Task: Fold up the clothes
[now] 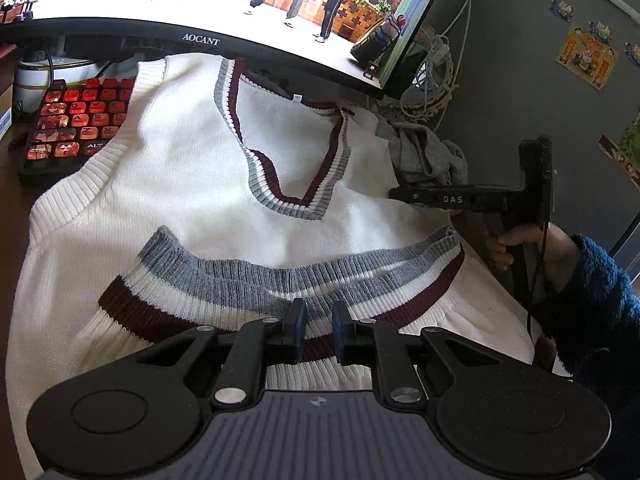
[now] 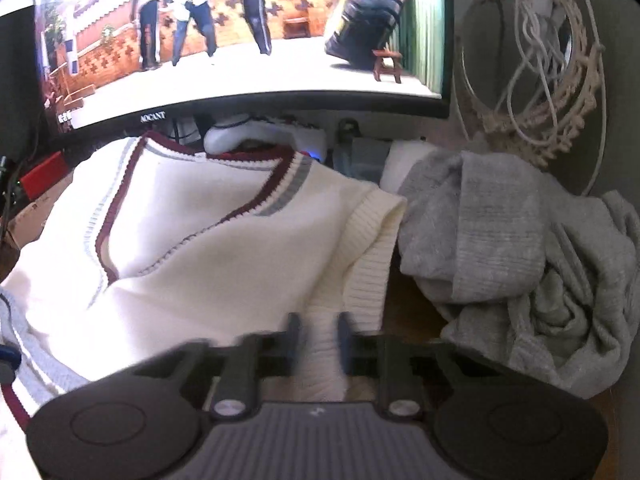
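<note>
A white knit vest (image 1: 192, 184) with grey and maroon trim is spread on the desk (image 2: 404, 316), in front of a monitor (image 1: 224, 4). Its striped hem (image 1: 256, 280) has been turned up toward the V-neck. The hem is pinched between the left tongs (image 1: 319, 330). The ribbed right edge of the vest is gripped by the right tongs (image 2: 318, 344). A crumpled grey garment (image 2: 512, 264) lies just right of the vest, and a red keyboard (image 1: 76, 120) is partly covered at far left.
</note>
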Tool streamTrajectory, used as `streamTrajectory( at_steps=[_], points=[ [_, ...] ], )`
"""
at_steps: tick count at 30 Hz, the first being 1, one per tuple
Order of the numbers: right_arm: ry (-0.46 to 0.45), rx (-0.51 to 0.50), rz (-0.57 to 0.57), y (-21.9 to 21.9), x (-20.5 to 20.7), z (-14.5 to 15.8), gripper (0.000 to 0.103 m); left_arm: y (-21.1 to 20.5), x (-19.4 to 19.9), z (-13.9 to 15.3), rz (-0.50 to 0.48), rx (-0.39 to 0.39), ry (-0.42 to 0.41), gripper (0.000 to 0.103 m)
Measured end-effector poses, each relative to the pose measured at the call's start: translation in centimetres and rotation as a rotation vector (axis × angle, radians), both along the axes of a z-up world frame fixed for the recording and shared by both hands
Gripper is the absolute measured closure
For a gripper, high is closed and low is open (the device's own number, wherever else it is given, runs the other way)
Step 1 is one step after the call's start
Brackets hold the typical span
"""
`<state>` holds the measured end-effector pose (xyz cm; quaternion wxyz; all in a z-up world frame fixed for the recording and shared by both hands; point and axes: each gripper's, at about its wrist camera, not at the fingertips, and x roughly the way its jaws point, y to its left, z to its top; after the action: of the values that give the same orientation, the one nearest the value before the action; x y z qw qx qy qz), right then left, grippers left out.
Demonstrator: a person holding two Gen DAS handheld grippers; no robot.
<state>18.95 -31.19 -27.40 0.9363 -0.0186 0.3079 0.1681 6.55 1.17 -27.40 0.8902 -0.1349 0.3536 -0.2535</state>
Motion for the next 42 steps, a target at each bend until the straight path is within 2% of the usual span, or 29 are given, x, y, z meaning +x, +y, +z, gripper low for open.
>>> streamTrajectory(
  at_steps=[3,5,8,11,13,16,19,22,24,27,29,30,31,32,34,37,40,42],
  points=[
    [-0.098,0.016,-0.084,-0.7,-1.8,1.5,0.100,0.0,0.0,0.0,0.000,0.003,-0.001,0.088],
    [-0.129,0.015,-0.144,-1.2,-2.8,1.9,0.100,0.0,0.0,0.0,0.001,0.003,-0.002,0.088],
    [-0.049,0.003,-0.195,-1.6,-2.2,0.3,0.099,0.1,0.0,0.0,0.001,-0.008,0.002,0.088],
    [-0.006,0.051,-0.232,-2.5,-1.4,-0.5,0.091,0.1,0.0,0.0,-0.002,-0.004,0.005,0.088],
    [-0.045,0.108,-0.258,-3.4,-1.5,0.2,0.085,0.0,-0.1,0.1,-0.003,0.009,-0.003,0.088],
    [-0.085,0.127,-0.266,-4.0,-0.6,1.5,0.082,-0.1,-0.1,0.2,-0.006,0.016,-0.008,0.088],
    [-0.026,0.165,-0.212,-3.7,1.7,1.1,0.076,0.0,-0.1,0.2,-0.007,0.010,-0.006,0.088],
    [0.034,0.203,-0.157,-3.3,4.1,0.6,0.076,0.0,-0.2,0.2,-0.005,0.011,-0.008,0.088],
    [0.015,0.188,-0.144,-2.7,4.9,0.3,0.076,-0.2,-0.3,0.2,-0.006,0.018,-0.015,0.088],
    [0.039,0.238,-0.150,-2.5,6.1,-0.3,0.076,-0.2,-0.3,0.2,-0.008,0.020,-0.015,0.088],
    [0.053,0.263,-0.145,-2.5,6.6,-0.8,0.080,0.0,-0.2,0.2,-0.010,0.012,-0.009,0.088],
    [0.057,0.267,-0.135,-2.4,6.8,-1.0,0.088,0.1,-0.1,0.2,-0.011,0.008,-0.008,0.088],
    [0.044,0.236,-0.137,-2.1,6.7,-0.9,0.096,0.1,-0.1,0.2,-0.011,0.005,-0.007,0.088],
    [0.031,0.203,-0.140,-1.8,6.6,-0.8,0.097,0.1,-0.1,0.2,-0.010,0.002,-0.007,0.088],
    [-0.064,0.065,-0.178,-1.0,5.9,0.0,0.100,0.2,-0.2,0.1,-0.010,0.001,-0.009,0.088],
    [-0.122,-0.065,-0.150,-0.3,5.8,0.8,0.099,0.2,-0.2,0.1,-0.010,-0.003,-0.008,0.088],
    [-0.074,-0.025,-0.114,-1.2,6.0,1.4,0.097,0.3,-0.1,0.0,-0.013,-0.008,-0.003,0.088],
    [-0.053,0.088,-0.105,-2.9,5.0,2.5,0.090,0.3,-0.1,0.0,-0.012,-0.012,-0.002,0.088]
  ],
)
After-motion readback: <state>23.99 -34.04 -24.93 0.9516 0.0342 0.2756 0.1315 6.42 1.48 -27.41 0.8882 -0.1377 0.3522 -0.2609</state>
